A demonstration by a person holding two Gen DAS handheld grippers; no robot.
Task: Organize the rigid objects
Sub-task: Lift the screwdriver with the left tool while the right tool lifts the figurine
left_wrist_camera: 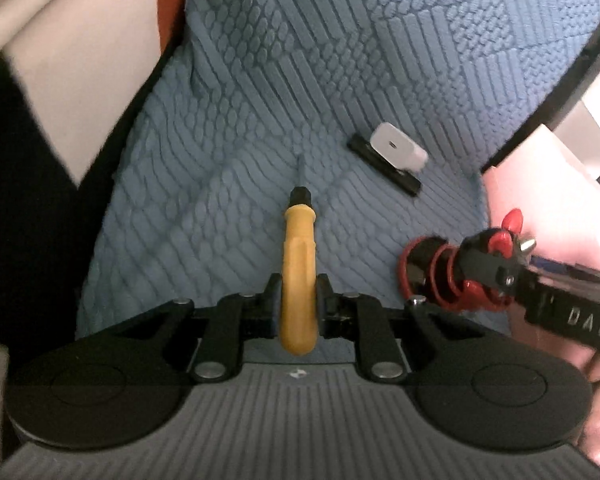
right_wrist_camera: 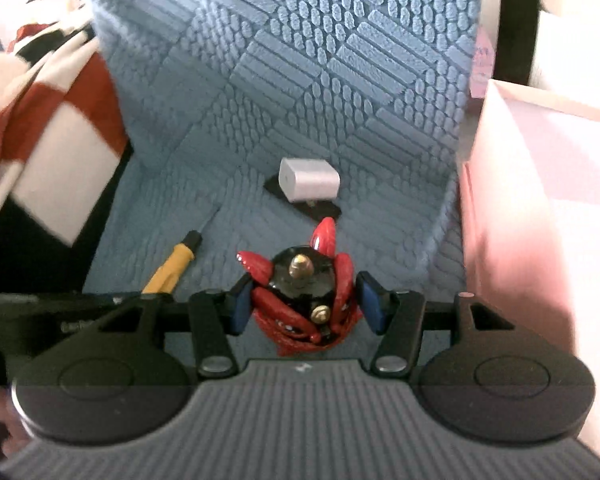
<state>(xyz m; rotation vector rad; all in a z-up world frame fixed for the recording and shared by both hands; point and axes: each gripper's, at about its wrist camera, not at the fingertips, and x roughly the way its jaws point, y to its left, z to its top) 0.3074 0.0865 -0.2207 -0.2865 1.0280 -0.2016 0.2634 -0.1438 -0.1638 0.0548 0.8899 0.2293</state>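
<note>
1. the left gripper (left_wrist_camera: 298, 304) has its jaws pinched on the yellow handle of a screwdriver (left_wrist_camera: 298, 264), whose black collar and thin shaft point away over the blue textured cushion (left_wrist_camera: 340, 80).
2. the right gripper (right_wrist_camera: 304, 300) has its jaws pressed against a small red and black tripod (right_wrist_camera: 304, 292); its brass screw faces the camera and its red legs are folded around the black head.
3. in the left wrist view the tripod (left_wrist_camera: 456, 272) hangs just right of the screwdriver, apart from it and above the cushion.
4. in the right wrist view the screwdriver (right_wrist_camera: 174, 264) shows at lower left, slanting up to the right.
5. further out on the cushion (right_wrist_camera: 300, 80) lies a white charger (right_wrist_camera: 310, 179) on top of a flat black bar (right_wrist_camera: 320, 208); the left wrist view shows the same charger (left_wrist_camera: 398, 148) and bar (left_wrist_camera: 384, 166).
6. a pink box (right_wrist_camera: 540, 200) stands just right of the cushion.
7. a red, white and black cloth (right_wrist_camera: 40, 140) lies at the left edge.
</note>
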